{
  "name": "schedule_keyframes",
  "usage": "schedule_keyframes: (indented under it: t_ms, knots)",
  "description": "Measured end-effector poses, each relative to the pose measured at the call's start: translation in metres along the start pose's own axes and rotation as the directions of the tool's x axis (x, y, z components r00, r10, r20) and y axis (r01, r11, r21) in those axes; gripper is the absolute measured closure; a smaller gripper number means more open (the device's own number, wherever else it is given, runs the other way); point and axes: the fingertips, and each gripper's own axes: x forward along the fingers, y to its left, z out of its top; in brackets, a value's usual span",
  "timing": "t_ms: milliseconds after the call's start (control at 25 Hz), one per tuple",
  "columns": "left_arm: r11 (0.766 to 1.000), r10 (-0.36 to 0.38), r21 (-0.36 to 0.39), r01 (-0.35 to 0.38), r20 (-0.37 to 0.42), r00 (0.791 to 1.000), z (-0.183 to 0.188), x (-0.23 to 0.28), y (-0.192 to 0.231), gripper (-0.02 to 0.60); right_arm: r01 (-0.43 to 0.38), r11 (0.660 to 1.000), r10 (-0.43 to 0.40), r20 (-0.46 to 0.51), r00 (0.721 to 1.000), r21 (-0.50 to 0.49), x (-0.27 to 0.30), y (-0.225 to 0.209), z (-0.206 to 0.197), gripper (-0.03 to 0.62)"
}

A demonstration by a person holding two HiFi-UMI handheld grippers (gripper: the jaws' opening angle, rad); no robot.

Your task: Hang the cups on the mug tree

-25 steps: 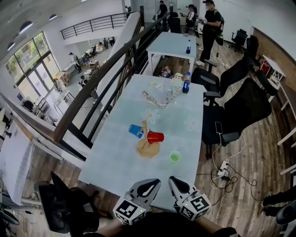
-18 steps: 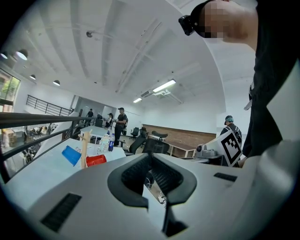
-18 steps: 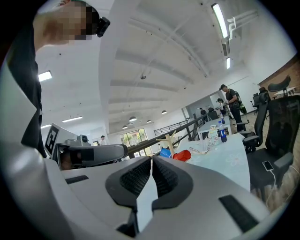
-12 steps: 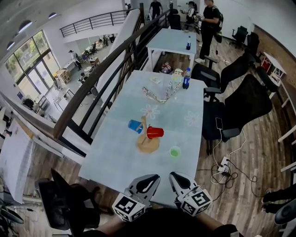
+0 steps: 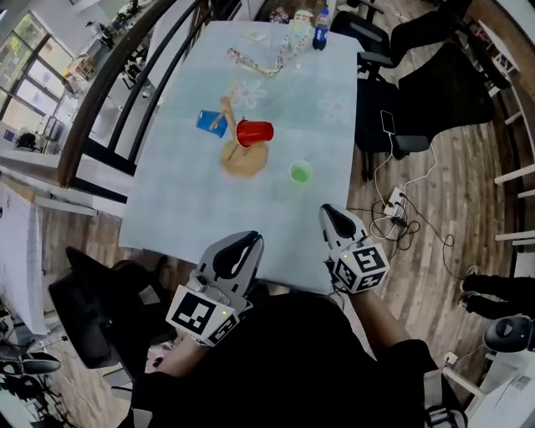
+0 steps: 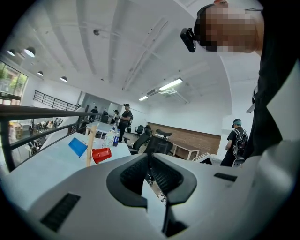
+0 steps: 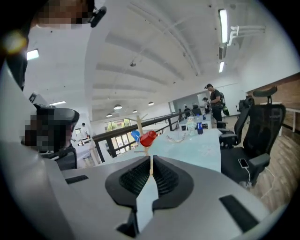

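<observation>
A wooden mug tree (image 5: 227,125) stands on its round base mid-table. A red cup (image 5: 254,132) hangs on its right side and a blue cup (image 5: 211,123) on its left. A green cup (image 5: 300,173) stands alone on the table, to the right of the tree's base. My left gripper (image 5: 248,240) is shut and empty over the table's near edge. My right gripper (image 5: 328,212) is shut and empty at the near right corner. The left gripper view shows the tree (image 6: 89,143) with the blue cup (image 6: 78,146) and red cup (image 6: 101,154) far ahead. The right gripper view shows the red cup (image 7: 148,138) too.
At the far end of the pale blue table (image 5: 175,209) lie a lanyard (image 5: 259,63) and a blue-capped bottle (image 5: 319,17). A dark railing (image 5: 117,92) runs along the left. Black office chairs (image 5: 435,75) and a floor power strip (image 5: 394,201) are on the right.
The head view has tipped down, so the table sits higher in frame. My right gripper has dropped and shifted right toward the table's near corner. The left gripper has stayed in place, and the cups have not moved.
</observation>
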Motion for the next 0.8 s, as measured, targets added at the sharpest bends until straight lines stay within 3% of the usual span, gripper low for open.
schedule_keyframes:
  t_ms: [120,240,280,360,480,800]
  knots:
    - [1.0,0.026,-0.013,-0.026,-0.023,0.999,-0.007,-0.002,0.003,0.552,-0.004,0.999,0.008,-0.115,0.993,0.036,0.016,-0.026,-0.039,0.557]
    - [0.998,0.054,-0.012,-0.055,-0.034,0.998,-0.009,-0.004,0.007,0.552,0.013,1.0,-0.012,-0.19,0.982,0.001,0.037,-0.049,-0.066,0.555]
    - [0.998,0.063,-0.014,-0.064,-0.038,0.997,-0.011,-0.004,0.008,0.552,0.013,1.0,-0.014,-0.211,0.977,-0.008,0.045,-0.054,-0.073,0.541]
    - [0.997,0.079,-0.022,-0.08,-0.05,0.996,-0.014,-0.005,0.01,0.552,0.002,1.0,-0.004,-0.253,0.967,-0.009,0.063,-0.061,-0.086,0.422]
    - [0.994,0.103,-0.027,-0.105,-0.065,0.993,-0.018,-0.009,0.014,0.552,-0.008,0.998,-0.011,-0.316,0.949,-0.056,0.092,-0.07,-0.106,0.362]
    - [0.988,0.147,-0.031,-0.151,-0.11,0.983,-0.025,-0.019,0.024,0.552,0.013,0.991,-0.071,-0.453,0.889,-0.13,0.155,-0.102,-0.158,0.326]
